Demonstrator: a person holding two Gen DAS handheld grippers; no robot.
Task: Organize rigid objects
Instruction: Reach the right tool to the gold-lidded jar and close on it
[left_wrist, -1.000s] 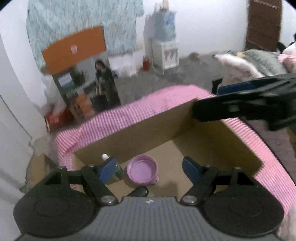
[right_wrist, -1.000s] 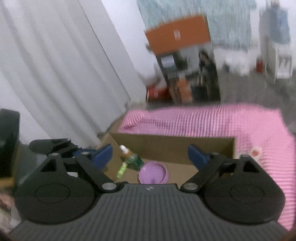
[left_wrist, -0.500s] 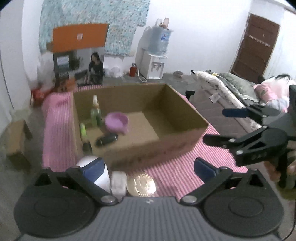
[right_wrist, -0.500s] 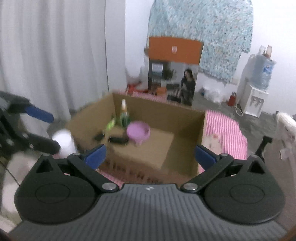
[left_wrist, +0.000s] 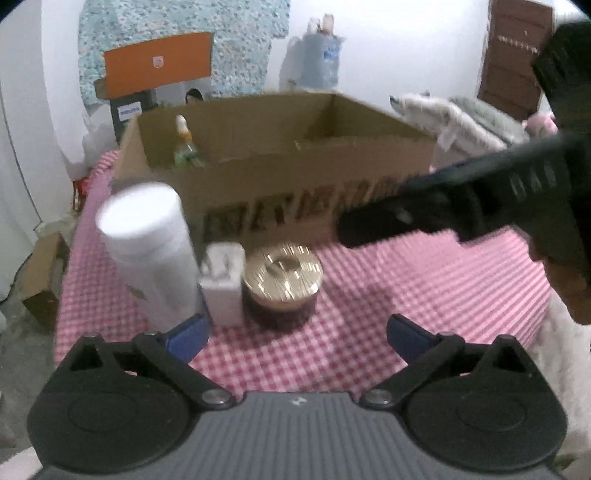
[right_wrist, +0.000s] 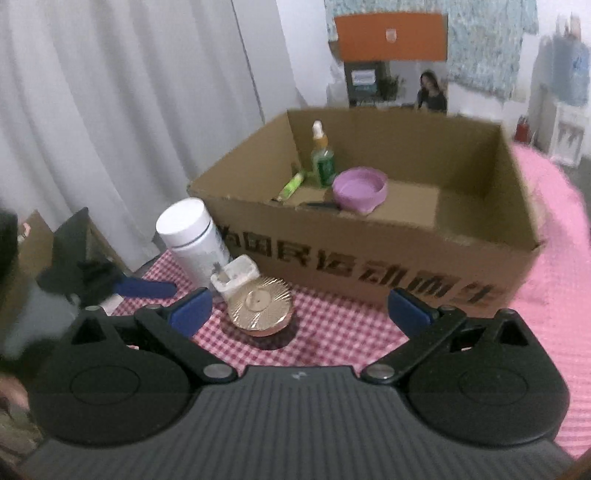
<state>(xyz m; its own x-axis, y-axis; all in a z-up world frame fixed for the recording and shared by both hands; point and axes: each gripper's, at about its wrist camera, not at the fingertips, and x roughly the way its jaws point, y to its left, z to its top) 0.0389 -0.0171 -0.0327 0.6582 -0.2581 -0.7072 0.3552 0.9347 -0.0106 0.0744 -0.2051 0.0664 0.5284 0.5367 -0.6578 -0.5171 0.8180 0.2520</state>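
We back both tongs out of cardboard box (right_wrist: 369, 254); left gripper (left_wrist: 295, 338) and right gripper (right_wrist: 299, 310) gape wide, empty. Next candidates just ahead: gold-lidded jar (left_wrist: 282, 286), white bottle (left_wrist: 147, 251), white holder (left_wrist: 221, 280). Bowl (right_wrist: 360, 188) already boxed.

The left tongs (left_wrist: 295, 334) are wide open. Their two blue fingertips (left_wrist: 186, 338) stand far apart, with nothing held between them. They point forward and down.

The right tongs (right_wrist: 299, 310) are wide open too. Their blue fingertips (right_wrist: 192, 312) also stand far apart and hold nothing. They point forward and down as well.

Each pair of tongs shows in the other's view, off to the side. A bit of a hand (left_wrist: 569, 291) shows under the right tongs.
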